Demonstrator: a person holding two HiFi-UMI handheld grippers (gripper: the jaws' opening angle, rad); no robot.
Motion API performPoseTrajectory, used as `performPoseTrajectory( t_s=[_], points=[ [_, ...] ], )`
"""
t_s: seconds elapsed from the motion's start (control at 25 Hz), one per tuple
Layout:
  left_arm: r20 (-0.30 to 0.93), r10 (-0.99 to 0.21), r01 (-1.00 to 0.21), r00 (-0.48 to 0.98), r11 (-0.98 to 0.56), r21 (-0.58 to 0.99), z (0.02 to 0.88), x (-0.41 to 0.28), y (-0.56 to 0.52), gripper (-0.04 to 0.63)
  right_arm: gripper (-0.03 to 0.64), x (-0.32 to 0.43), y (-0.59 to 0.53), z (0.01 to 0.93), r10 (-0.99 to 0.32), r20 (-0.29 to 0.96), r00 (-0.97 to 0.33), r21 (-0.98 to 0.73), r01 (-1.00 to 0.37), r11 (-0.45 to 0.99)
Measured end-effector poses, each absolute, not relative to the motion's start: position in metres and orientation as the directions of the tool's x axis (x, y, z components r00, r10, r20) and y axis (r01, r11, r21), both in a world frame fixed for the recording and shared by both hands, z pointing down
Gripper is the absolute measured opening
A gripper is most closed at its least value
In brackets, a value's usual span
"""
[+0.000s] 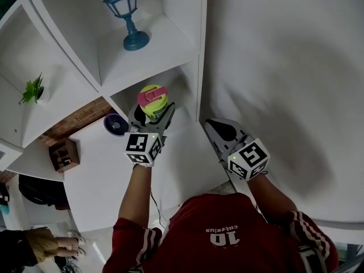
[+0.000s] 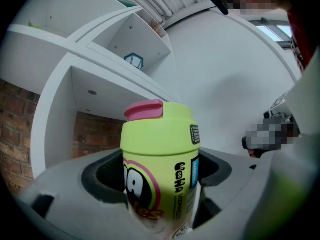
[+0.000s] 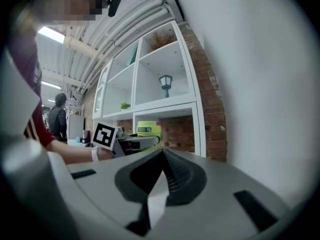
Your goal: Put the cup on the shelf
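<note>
- My left gripper point(image 1: 152, 115) has its 2 jaws clamped on the yellow-green cup point(image 1: 152, 99), gripping below the pink lid. The cup stands upright at the mouth of the lower right compartment of the shelf point(image 1: 200, 67).
- I can't tell whether the cup's base touches the compartment floor. If I open the jaws too early, it could drop or tip out toward the near side.
- The lid end stands clear above the jaws, so I judge that a quick push toward the far side could rock the cup in the grip.
- The board above carries the blue lamp point(image 1: 128, 16) and sits close over the lid. Lifting on the way in could clip it.
- My right gripper point(image 1: 217, 127) is closed on nothing, just right of the cup. If it drifts left, it could nudge the cup.
</note>
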State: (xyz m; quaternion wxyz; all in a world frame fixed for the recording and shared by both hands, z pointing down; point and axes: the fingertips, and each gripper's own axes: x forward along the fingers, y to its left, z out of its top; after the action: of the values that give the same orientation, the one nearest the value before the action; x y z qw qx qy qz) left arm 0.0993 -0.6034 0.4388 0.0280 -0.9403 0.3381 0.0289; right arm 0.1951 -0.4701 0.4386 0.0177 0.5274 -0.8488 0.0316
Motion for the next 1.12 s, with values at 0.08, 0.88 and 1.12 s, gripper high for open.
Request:
performPoseTrajectory(
  t_s=[0.08,0.88,1.12],
  points=[
    [-0.077,-0.634,-0.637,0.77,-0.77,-0.027,0.44,0.103,-0.608,0.403,0.006,0.194,-0.472,0.446,-0.891,0.083,-0.447,-0.03,-0.894,0.446],
    [-0.067,-0.687,-0.689,0.724,-0.724,-0.02,0.449,0.113,-0.669,0.403,0.006,0.199,-0.498,0.453,-0.867,0.098,-0.488,-0.027,-0.872,0.488],
    [-0.062,-0.699,-0.701,0.712,-0.712,-0.025,0.454,0.114,-0.677,0.403,0.006,0.202,-0.5,0.457,-0.866,0.106,-0.488,-0.029,-0.872,0.488]
  ],
)
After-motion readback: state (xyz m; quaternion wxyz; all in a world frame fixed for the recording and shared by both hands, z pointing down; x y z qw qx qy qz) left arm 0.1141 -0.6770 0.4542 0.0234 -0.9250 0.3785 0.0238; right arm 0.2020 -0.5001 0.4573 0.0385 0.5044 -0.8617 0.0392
